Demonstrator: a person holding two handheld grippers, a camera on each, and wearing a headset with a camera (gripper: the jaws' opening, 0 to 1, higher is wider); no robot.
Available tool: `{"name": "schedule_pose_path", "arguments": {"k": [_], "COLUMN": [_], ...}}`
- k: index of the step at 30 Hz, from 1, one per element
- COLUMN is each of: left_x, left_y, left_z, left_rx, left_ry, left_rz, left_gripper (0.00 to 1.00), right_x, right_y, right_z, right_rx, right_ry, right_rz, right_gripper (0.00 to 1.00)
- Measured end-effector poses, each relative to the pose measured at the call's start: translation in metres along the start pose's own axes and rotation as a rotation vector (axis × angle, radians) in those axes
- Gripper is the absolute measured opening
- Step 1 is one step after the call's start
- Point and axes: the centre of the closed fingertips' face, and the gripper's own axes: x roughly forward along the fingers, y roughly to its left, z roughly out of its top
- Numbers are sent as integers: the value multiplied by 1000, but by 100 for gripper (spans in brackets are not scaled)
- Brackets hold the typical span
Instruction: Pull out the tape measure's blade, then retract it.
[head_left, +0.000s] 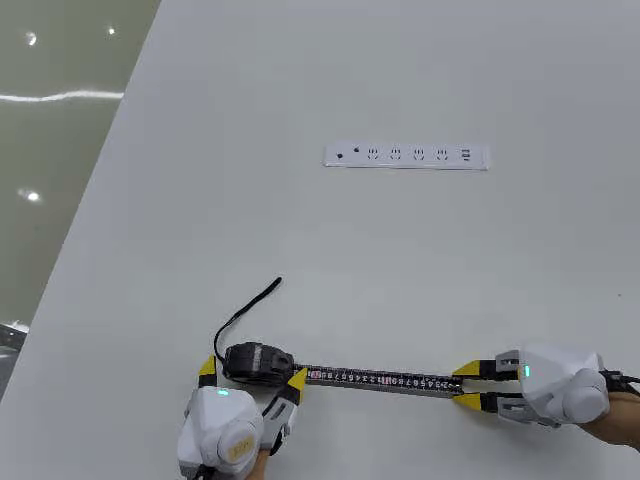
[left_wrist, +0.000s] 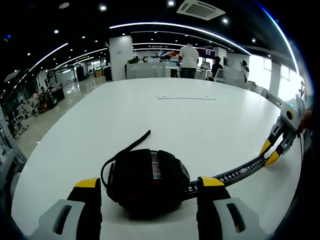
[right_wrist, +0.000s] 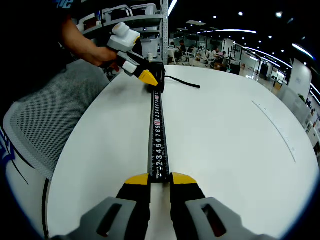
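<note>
A black tape measure case (head_left: 257, 362) with a black wrist strap (head_left: 248, 310) lies on the white table (head_left: 330, 80) near its front edge. My left gripper (head_left: 252, 377) is shut on the case (left_wrist: 146, 180), one yellow-tipped finger on each side. The dark blade (head_left: 380, 380) with white numbers runs out to the right, flat along the table. My right gripper (head_left: 463, 385) is shut on the blade's end (right_wrist: 159, 176). In the right gripper view the blade (right_wrist: 158, 132) stretches straight to the case (right_wrist: 158, 74), and the left gripper (right_wrist: 134, 42) is on it.
A white power strip (head_left: 406, 156) lies flat further back on the table. The table's left edge runs diagonally, with a glossy floor (head_left: 50, 120) beyond. People stand at desks far behind the table (left_wrist: 189, 57).
</note>
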Motion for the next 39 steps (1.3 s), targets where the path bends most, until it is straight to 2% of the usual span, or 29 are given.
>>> {"name": "schedule_pose_path", "arguments": {"k": [10, 14, 15, 24, 28, 31, 34, 39], "left_x": [4, 5, 5, 5, 5, 4, 4, 3], "left_y": [-1, 1, 1, 1, 1, 2, 3, 2], "left_z": [1, -1, -1, 2, 1, 1, 0, 0], "left_rx": [-39, -33, -61, -90, -71, -54, -36, -30], "left_ry": [4, 9, 10, 4, 10, -3, 13, 12], "left_rz": [9, 25, 22, 24, 29, 37, 42, 37], "left_gripper": [67, 65, 65, 65, 64, 63, 61, 59], "right_x": [0, 0, 0, 0, 0, 0, -1, -1], "right_y": [0, 0, 0, 0, 0, 0, 1, 1], "right_z": [0, -2, -2, -1, -1, -2, 0, -1], "right_rx": [2, 3, 4, 6, 6, 0, -4, -9], "right_ry": [2, 2, 2, 3, 3, 7, 9, 14], "right_rz": [-1, 0, 0, 0, 0, 0, 0, 3], "right_gripper": [12, 12, 12, 12, 12, 12, 12, 12]}}
